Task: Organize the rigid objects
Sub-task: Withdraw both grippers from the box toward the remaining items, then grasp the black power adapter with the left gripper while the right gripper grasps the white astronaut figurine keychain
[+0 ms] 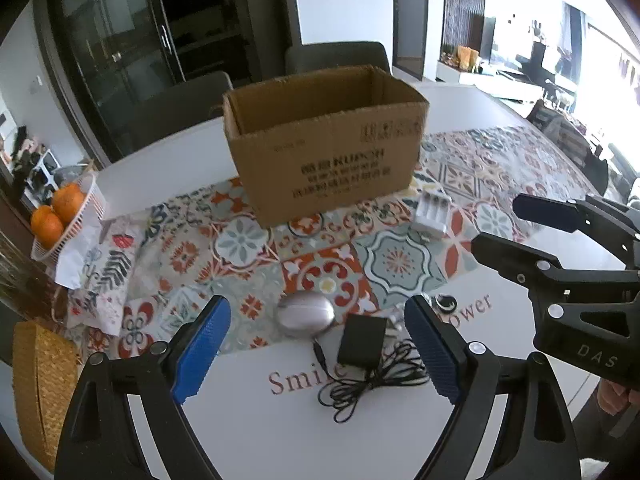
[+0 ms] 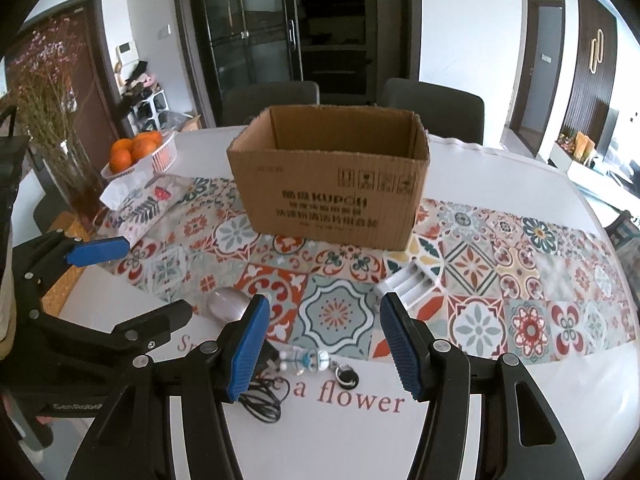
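Observation:
An open cardboard box (image 1: 324, 140) (image 2: 332, 184) stands on the patterned runner. In front of it lie a white battery charger (image 1: 432, 212) (image 2: 412, 284), a silver mouse (image 1: 306, 314) (image 2: 226, 304), a black power adapter (image 1: 362, 340) with its tangled cable (image 1: 376, 376) (image 2: 264, 404), and a small figure keychain (image 2: 304, 360) with a ring (image 1: 446, 303) (image 2: 346, 376). My left gripper (image 1: 316, 348) (image 2: 158, 278) hovers open over the mouse and adapter, holding nothing. My right gripper (image 2: 324, 350) (image 1: 516, 228) is open above the keychain, also holding nothing.
A white basket of oranges (image 1: 86, 208) (image 2: 160, 152) and a floral tissue pack (image 2: 144, 204) sit at the table's left. A glass vase of dried flowers (image 2: 68, 168) stands by a woven basket (image 1: 40, 380). Grey chairs (image 2: 432, 108) stand behind the box.

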Available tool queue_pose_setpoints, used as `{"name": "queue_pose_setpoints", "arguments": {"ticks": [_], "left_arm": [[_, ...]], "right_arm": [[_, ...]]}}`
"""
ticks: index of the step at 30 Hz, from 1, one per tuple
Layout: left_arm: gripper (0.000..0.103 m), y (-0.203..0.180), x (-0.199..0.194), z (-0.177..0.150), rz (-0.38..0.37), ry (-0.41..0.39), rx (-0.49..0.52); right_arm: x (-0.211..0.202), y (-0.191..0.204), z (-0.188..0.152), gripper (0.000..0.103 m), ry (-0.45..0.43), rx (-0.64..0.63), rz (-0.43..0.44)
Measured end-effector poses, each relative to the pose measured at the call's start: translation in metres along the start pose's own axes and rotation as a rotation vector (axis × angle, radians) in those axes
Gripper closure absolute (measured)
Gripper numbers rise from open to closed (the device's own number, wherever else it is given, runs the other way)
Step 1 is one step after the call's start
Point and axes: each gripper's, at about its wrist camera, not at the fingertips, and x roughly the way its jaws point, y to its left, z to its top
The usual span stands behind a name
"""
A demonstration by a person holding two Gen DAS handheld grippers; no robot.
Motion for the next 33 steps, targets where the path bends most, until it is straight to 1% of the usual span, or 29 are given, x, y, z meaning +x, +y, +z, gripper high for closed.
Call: {"name": "queue_pose_setpoints", "arguments": {"ticks": [9, 22, 28, 31, 33], "left_arm": [[0.015, -0.009, 0.017, -0.014, -0.038, 0.051, 0.025], [0.018, -0.015, 0.053, -0.024, -0.082, 0.147, 0.052], [0.019, -0.016, 0.069, -0.027, -0.104, 0.182, 0.064], [0.022, -0.016, 0.077, -0.029, -0.13, 0.201, 0.055], [0.022, -0.015, 0.082, -0.03, -0.148, 0.216, 0.048]], "right_arm": [[0.013, -0.003, -0.017, 0.045, 0.042, -0.001, 0.031], [0.043, -0.01, -0.035, 0.045, 0.118, 0.015, 0.059], [0.059, -0.013, -0.041, 0.045, 0.156, 0.029, 0.089], [0.067, -0.015, -0.043, 0.047, 0.175, 0.043, 0.102], [0.071, -0.016, -0.045, 0.048, 0.179, 0.05, 0.109]]}}
